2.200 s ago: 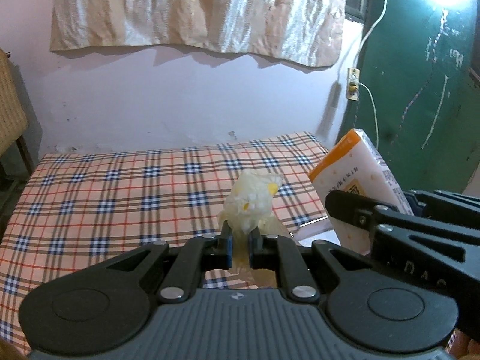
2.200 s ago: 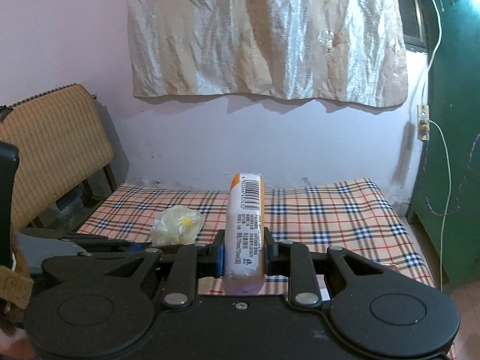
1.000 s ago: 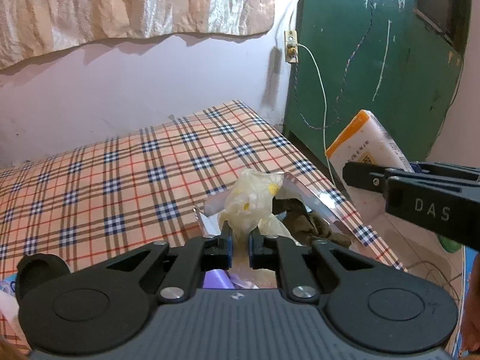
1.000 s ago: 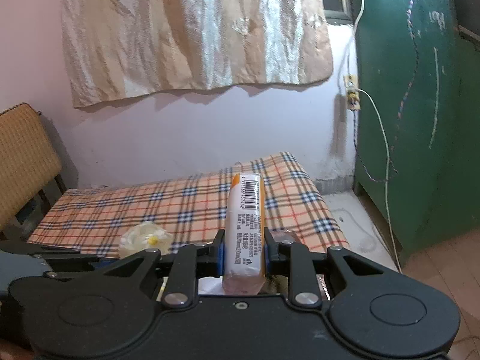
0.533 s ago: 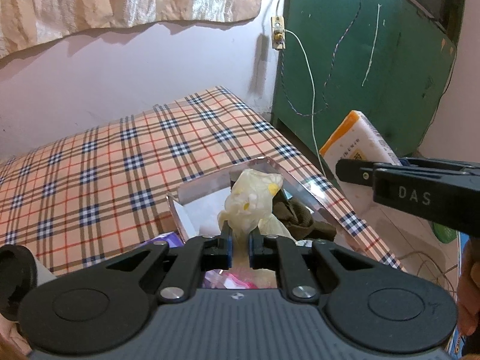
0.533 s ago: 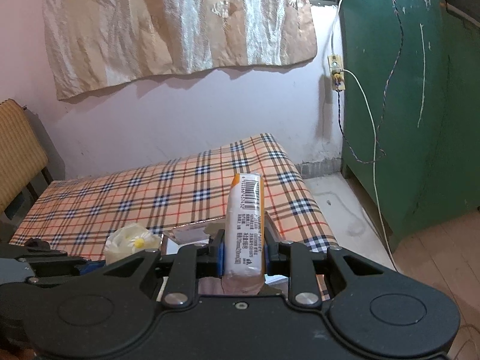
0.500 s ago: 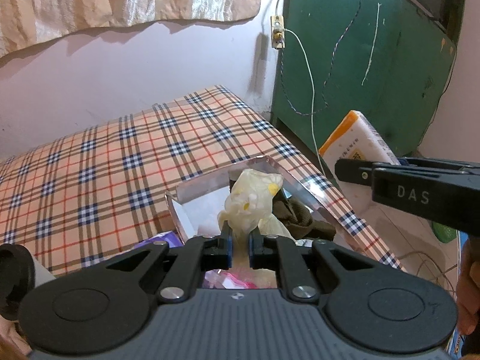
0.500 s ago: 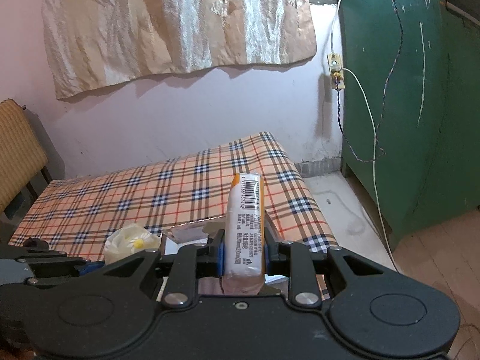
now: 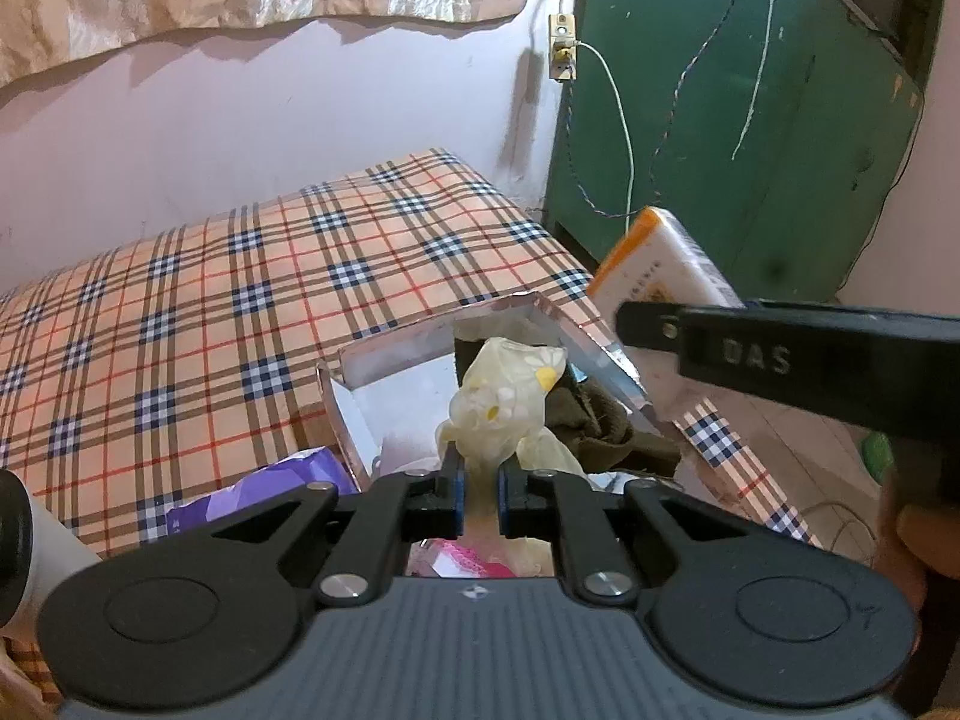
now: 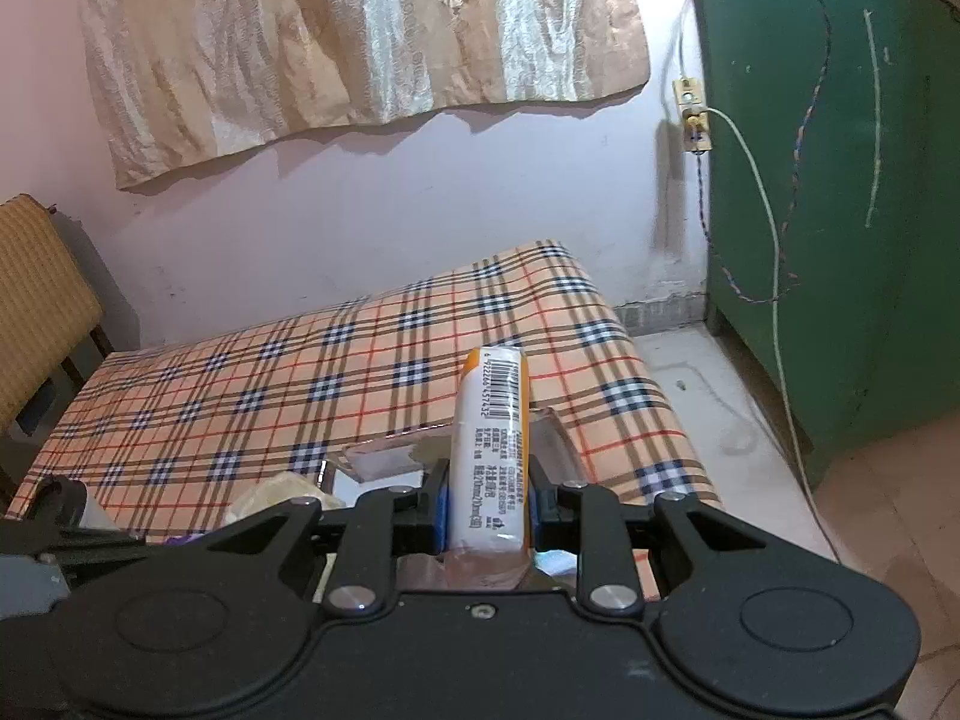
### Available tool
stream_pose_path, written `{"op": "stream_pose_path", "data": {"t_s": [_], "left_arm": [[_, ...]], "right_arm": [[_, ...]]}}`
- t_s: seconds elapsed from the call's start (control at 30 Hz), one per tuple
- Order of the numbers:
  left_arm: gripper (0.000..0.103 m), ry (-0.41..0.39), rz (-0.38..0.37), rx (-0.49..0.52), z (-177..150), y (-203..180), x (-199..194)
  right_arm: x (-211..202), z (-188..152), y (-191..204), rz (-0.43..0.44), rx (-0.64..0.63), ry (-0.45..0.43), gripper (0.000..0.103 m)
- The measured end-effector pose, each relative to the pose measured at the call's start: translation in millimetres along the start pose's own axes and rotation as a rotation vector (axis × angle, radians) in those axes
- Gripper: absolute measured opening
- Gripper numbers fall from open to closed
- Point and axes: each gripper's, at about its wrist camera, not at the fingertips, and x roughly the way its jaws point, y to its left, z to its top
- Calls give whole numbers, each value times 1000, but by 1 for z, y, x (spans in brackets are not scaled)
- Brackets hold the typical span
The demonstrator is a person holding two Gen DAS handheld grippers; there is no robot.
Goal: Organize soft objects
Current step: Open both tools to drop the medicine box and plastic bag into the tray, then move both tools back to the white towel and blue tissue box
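My left gripper (image 9: 480, 495) is shut on a crumpled pale yellow plastic bag (image 9: 504, 399), held just above a clear plastic box (image 9: 390, 360) on the plaid bed. A dark olive cloth (image 9: 600, 420) lies inside the box. My right gripper (image 10: 489, 507) is shut on a white and orange tissue pack (image 10: 492, 450) with a barcode, standing upright between the pads. In the left wrist view that tissue pack (image 9: 660, 264) and the right gripper's black finger hang over the box's right side. The box rim (image 10: 384, 450) shows behind the pack in the right wrist view.
The plaid bedspread (image 9: 210, 300) covers the bed against a pink wall. A purple packet (image 9: 270, 489) and a pink item (image 9: 468, 561) lie near the box. A white cylinder (image 9: 36, 546) is at the left edge. A green door (image 9: 750, 120) and cable (image 10: 774, 300) stand right; a woven chair (image 10: 36, 312) left.
Both grippers have sunk and come closer to the clear box, which now fills more of both views. Each keeps its grip: the bag on the left, the tissue pack on the right.
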Motion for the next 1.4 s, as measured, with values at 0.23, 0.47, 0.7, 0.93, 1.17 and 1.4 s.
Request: {"op": "stream_pose_path", "data": {"t_s": [0.23,0.47,0.7,0.93,1.17,1.4], "left_arm": [[13,13,1,-12,-2,6,9],[17,21,-50,-25,-4,4,15],[72,-4,-85,-2,-9,-4,5],[72,-49,-58,-57,-7,11,-27],[74,-80,3,-107,-11,28,-63],[75,-93,50,-153,-26,49,-88]], "right_arm": [[10,8,8,42,1,-57,63],[-17,7,0,22,28,-130,68],[-44,4,4,22,-3,-166,68],[-69,-3,21,32,-25,-188,68],[-83,-12,52,43,-47,-183,70],[-86,-24,92,69,-84,-165,71]]}}
